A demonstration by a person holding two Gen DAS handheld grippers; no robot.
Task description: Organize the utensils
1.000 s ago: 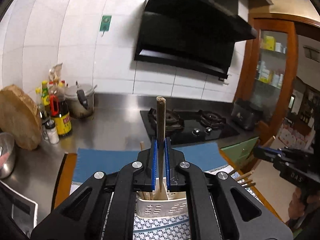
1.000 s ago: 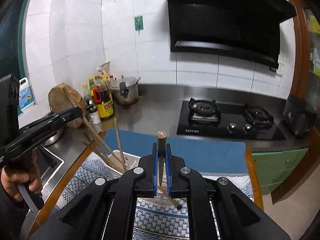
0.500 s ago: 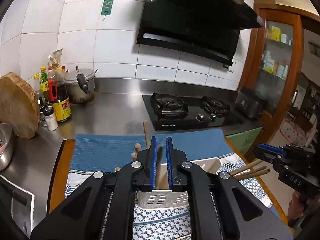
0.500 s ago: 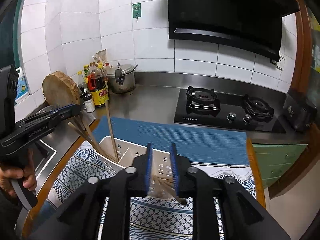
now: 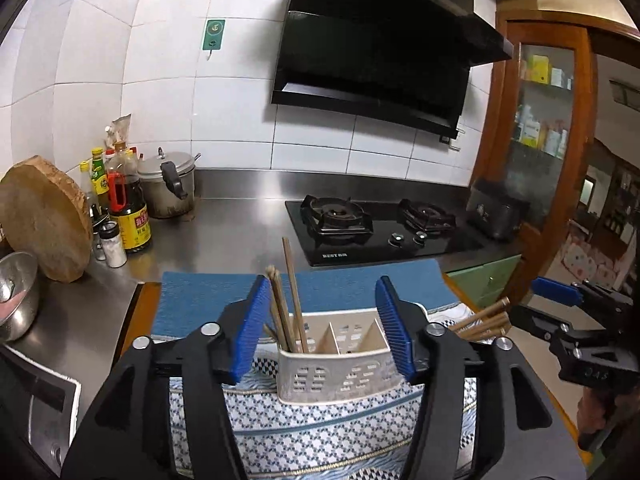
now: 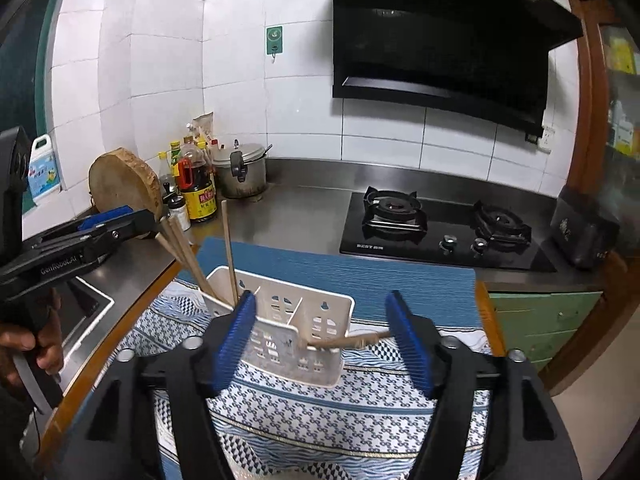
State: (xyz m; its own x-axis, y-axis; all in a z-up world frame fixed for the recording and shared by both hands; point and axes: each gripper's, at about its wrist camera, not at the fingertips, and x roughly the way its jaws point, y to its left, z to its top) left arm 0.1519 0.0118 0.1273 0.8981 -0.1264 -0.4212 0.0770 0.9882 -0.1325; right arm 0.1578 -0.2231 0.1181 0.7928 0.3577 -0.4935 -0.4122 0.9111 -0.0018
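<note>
White slotted utensil holder [image 5: 332, 364] standing on the patterned cloth [image 5: 320, 432], split into compartments. In its left end compartment, a bundle of wooden chopsticks [image 5: 286, 312] upright and leaning, one taller than the rest. In its right end compartment, more chopsticks [image 5: 480, 322] tilted far over the holder's right rim, tips pointing away from it. Middle compartments: contents cannot be told.

Left gripper [image 5: 324, 328] just opened, blue pads wide apart, one on each side of the holder, nothing pressed between; the left pad just beside the upright bundle. Right gripper [image 6: 322, 336] also just opened, pads wide, the holder [image 6: 296, 332] between them; one chopstick [image 6: 348, 340] lying almost level across the gap toward the right pad, loose, not gripped.

Behind the holder, a blue mat [image 5: 200, 300]; beyond that, a black gas hob [image 5: 380, 232] lettered "BEST" plus more that is unreadable. Left of the holder, a dark sauce bottle [image 5: 130, 216] with a yellow label, characters too small to read. "GenRobot.AI" printed along the left gripper's body in the right wrist view.
</note>
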